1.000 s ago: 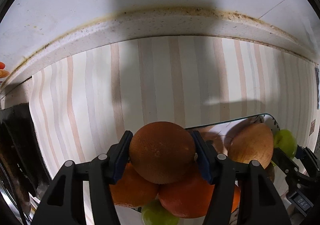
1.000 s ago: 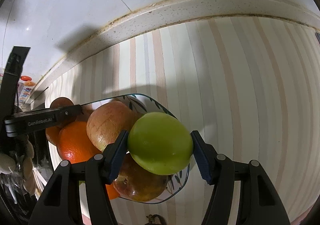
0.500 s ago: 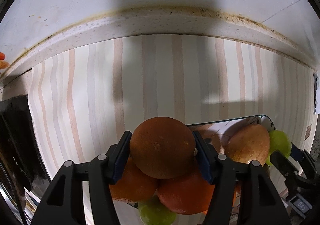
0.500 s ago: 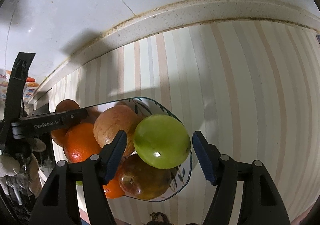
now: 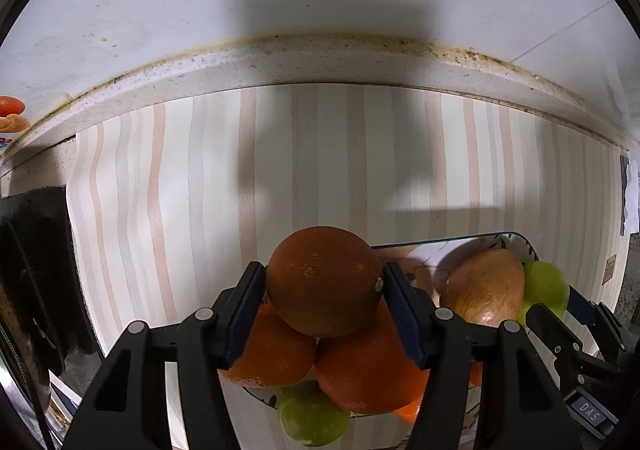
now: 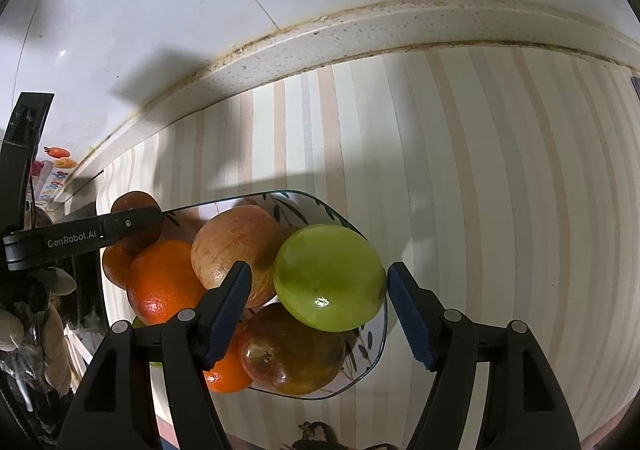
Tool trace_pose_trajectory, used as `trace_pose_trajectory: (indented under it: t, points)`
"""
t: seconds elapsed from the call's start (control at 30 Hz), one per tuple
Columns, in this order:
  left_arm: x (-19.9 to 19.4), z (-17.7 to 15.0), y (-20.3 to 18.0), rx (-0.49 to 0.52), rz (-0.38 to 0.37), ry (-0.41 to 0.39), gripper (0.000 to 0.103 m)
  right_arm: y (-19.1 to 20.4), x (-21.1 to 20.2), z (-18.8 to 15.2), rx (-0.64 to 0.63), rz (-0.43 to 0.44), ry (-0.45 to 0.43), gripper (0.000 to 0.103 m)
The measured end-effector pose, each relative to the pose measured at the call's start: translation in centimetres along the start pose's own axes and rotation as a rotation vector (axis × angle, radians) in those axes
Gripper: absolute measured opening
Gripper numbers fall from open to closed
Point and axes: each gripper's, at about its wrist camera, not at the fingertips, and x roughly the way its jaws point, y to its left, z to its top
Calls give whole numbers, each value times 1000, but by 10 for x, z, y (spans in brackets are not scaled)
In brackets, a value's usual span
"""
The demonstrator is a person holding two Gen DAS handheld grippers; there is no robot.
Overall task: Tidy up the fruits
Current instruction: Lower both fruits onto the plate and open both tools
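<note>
Right wrist view: your right gripper (image 6: pixel 318 304) has just been opening, so the round green apple (image 6: pixel 330 277) now lies free on the glass plate (image 6: pixel 378 346). Your left gripper (image 5: pixel 323 300) clamps the dark round orange (image 5: pixel 323 281) above the pile.

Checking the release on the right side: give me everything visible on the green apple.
The green apple is smooth, glossy, yellow-green and whole, with one bright highlight low on its skin. It sits atop the pile in the glass plate, resting against a russet apple and a red-green apple beneath. It lies between the right gripper pads, whose jaws have just been opening; neither pad presses it now.
</note>
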Motion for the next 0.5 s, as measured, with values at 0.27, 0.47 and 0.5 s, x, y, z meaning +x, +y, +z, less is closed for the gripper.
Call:
trace_pose_trajectory:
  t: [0.27, 0.47, 0.5]
  points:
    - [-10, -17, -8, 33, 27, -69, 55, -4, -4, -4, 17, -1, -14, 73]
    - [-8, -21, -1, 1, -1, -71, 54, -3, -8, -5, 14, 0, -25, 73]
    - [-9, -21, -1, 2, -2, -73, 54, -3, -8, -4, 12, 1, -26, 73]
